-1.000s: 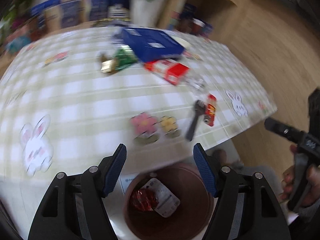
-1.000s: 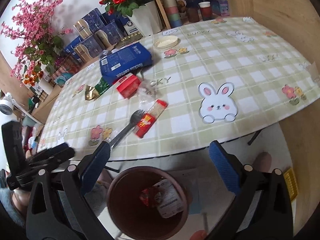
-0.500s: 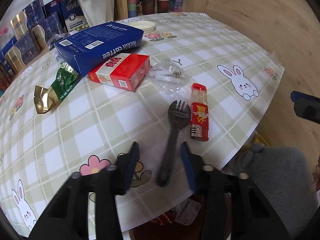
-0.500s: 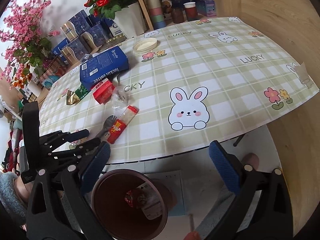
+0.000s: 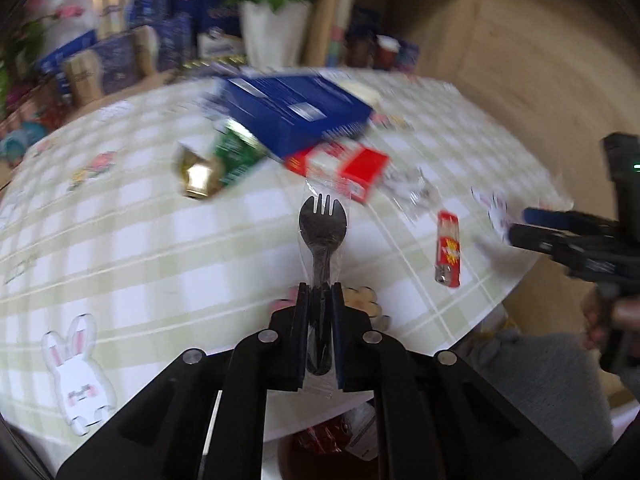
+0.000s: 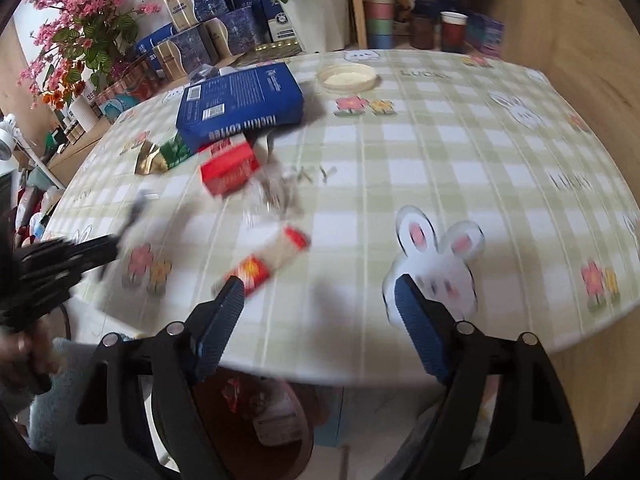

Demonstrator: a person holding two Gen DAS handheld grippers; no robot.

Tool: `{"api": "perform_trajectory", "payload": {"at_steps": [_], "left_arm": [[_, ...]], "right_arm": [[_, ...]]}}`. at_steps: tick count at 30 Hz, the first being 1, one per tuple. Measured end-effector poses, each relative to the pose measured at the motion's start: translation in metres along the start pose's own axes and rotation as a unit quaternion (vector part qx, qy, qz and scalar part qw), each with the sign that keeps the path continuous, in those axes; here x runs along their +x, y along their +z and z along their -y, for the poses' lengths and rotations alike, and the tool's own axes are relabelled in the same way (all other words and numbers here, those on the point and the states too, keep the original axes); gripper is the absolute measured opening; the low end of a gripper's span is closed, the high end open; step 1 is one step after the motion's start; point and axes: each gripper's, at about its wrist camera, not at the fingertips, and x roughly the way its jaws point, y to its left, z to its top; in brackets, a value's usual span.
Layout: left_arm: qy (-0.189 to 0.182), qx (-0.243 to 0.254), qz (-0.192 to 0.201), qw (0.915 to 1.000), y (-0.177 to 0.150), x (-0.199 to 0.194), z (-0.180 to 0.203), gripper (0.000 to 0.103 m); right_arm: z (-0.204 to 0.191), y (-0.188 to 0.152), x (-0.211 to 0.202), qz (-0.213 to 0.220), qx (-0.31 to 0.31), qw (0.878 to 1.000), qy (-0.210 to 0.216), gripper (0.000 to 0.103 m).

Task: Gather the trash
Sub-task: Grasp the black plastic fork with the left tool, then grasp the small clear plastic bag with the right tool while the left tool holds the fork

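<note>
Black plastic spork (image 5: 323, 224) in a clear wrapper is clamped by its handle between the left gripper (image 5: 320, 308) pads, tines pointing away from the camera, head out past the fingertips over the table (image 5: 140, 240). Whether it is lifted clear of the cloth or still touching, can't tell.

Red lighter (image 5: 448, 254) lies flat on the checked tablecloth, right of the spork, near the table edge. In the right wrist view the same lighter (image 6: 264, 266) sits just ahead of the right gripper's left finger. Right gripper (image 6: 320, 300) has nothing between its blue pads; jaws are wide apart and closing, hovering over the near table edge beside the bunny print (image 6: 436, 256).

Further back: crumpled clear plastic bag (image 6: 276, 192), red carton (image 6: 230, 168), green-and-gold foil wrapper (image 6: 162, 156), blue coffee box (image 6: 240, 104) resting partly over the red carton. A shallow white lid (image 6: 347, 77) sits well behind, apart from the pile.

Brown bin (image 6: 260, 420) stands on the floor below the table edge, with a red wrapper and a white packet inside.

Both views are motion-blurred.
</note>
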Motion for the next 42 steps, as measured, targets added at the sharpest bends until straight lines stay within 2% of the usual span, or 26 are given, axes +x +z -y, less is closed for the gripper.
{"api": "perform_trajectory", "payload": {"at_steps": [4,5,8,12,15,19,22,30,37,42], "left_arm": [[-0.001,-0.083,0.028,0.9961,-0.005,-0.038,-0.037,0.011],[0.002,-0.095,0.032,0.9949,-0.008,-0.045,-0.044,0.011],[0.021,-0.118,0.048,0.9916,-0.019,-0.068,-0.06,0.011],[0.028,-0.137,0.051,0.9889,-0.038,-0.086,-0.074,0.011],[0.038,-0.139,0.05,0.9883,-0.054,-0.096,-0.077,0.011],[0.033,-0.152,0.043,0.9869,-0.069,-0.098,-0.079,0.011],[0.025,-0.163,0.042,0.9854,-0.075,-0.099,-0.08,0.011],[0.007,-0.152,0.058,0.9867,-0.068,-0.106,-0.067,0.011],[-0.007,-0.128,0.063,0.9898,-0.064,-0.117,-0.044,0.011],[-0.017,-0.109,0.065,0.9918,-0.066,-0.126,-0.026,0.011]], "right_arm": [[-0.006,0.031,0.028,-0.009,0.008,1.0,0.022,0.076],[-0.012,0.038,0.039,-0.018,-0.006,1.0,0.015,0.073],[-0.039,0.048,0.07,-0.05,-0.084,0.994,-0.039,0.064],[-0.064,0.054,0.092,-0.074,-0.142,0.986,-0.051,0.062],[-0.069,0.06,0.1,-0.084,-0.133,0.986,-0.049,0.059],[-0.062,0.07,0.104,-0.093,-0.083,0.992,-0.031,0.046],[-0.055,0.074,0.098,-0.087,-0.052,0.995,-0.014,0.04],[-0.048,0.069,0.045,-0.017,-0.024,0.999,0.014,0.031],[-0.058,0.035,-0.003,-0.004,-0.021,0.996,0.084,0.03],[-0.074,-0.008,-0.04,-0.007,-0.028,0.992,0.123,0.03]]}}
